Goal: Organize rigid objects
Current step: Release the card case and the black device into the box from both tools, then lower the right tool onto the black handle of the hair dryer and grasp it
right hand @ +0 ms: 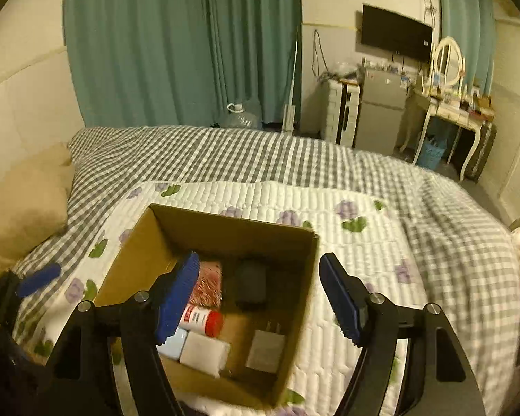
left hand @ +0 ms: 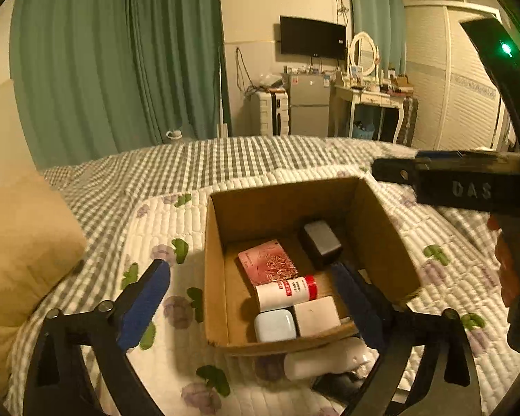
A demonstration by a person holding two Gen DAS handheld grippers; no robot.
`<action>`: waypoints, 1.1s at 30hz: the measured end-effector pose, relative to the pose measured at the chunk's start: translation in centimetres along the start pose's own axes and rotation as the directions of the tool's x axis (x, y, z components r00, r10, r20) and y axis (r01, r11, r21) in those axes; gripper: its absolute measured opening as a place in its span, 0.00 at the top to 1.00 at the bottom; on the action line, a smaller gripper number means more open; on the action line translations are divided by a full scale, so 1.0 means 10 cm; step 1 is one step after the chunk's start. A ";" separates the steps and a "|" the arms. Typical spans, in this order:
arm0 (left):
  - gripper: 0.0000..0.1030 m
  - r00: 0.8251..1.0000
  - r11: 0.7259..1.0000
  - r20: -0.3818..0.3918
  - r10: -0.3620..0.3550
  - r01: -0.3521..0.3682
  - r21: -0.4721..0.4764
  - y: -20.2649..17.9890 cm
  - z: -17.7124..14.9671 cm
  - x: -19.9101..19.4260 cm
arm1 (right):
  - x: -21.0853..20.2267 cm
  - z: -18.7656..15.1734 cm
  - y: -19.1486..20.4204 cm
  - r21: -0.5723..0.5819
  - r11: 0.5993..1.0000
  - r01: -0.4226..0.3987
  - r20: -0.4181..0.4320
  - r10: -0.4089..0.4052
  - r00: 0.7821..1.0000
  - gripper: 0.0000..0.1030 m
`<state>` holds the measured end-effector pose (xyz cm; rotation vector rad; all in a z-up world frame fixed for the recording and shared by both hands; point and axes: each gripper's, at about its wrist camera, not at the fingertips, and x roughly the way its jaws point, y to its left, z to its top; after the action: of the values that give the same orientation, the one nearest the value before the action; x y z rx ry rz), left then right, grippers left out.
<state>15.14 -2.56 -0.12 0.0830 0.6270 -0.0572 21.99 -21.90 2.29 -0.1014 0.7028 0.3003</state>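
An open cardboard box is being kept on the quilted floral cover of the bed. Inside it a pink patterned box, a dark grey block, a white bottle with a red cap, a pale blue case and a white box are being held together. The left tool is being held wide open over the box, nothing gripped. The right tool is likewise being held open and empty above a white plug adapter.

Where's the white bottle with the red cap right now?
In the left wrist view the white bottle with the red cap lies on its side inside the cardboard box, between the pink booklet and the white block.
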 end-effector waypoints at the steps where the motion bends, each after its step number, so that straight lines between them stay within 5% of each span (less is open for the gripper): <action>1: 0.05 1.000 1.000 0.012 -0.005 0.005 -0.002 0.01 0.02 -0.12 | -0.11 -0.01 0.02 -0.009 1.000 0.010 0.004 -0.010 1.000 0.30; 10: 0.00 0.998 1.000 0.057 -0.001 0.002 -0.017 0.06 0.12 -1.01 | -1.14 -0.18 0.21 -0.028 0.998 0.059 0.031 -0.058 0.998 0.27; 17: 0.00 0.997 0.996 0.049 -0.054 0.057 -0.067 0.15 -0.13 -1.30 | -1.53 -0.58 0.45 -0.084 0.996 0.034 0.022 -0.033 0.999 0.07; 21: 0.00 0.998 0.992 -0.023 -0.060 0.057 -0.110 0.20 -0.54 -1.05 | -1.26 -0.98 0.54 -0.117 0.992 0.040 -0.018 -0.043 0.999 0.04; 25: 0.00 0.992 0.990 -0.118 -0.047 0.031 -0.137 0.22 -0.90 -0.69 | -0.70 -1.39 0.58 -0.100 0.995 0.004 -0.158 -0.020 0.987 0.04; 33: 0.00 0.981 0.990 -0.193 0.019 -0.046 -0.132 0.19 -1.28 -0.27 | 0.22 -1.96 0.61 -0.093 0.995 -0.047 -0.384 0.008 0.923 0.04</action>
<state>5.66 0.63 -8.72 -0.0342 0.8199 0.0258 9.60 -19.34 -13.99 -0.2510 1.0794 0.3473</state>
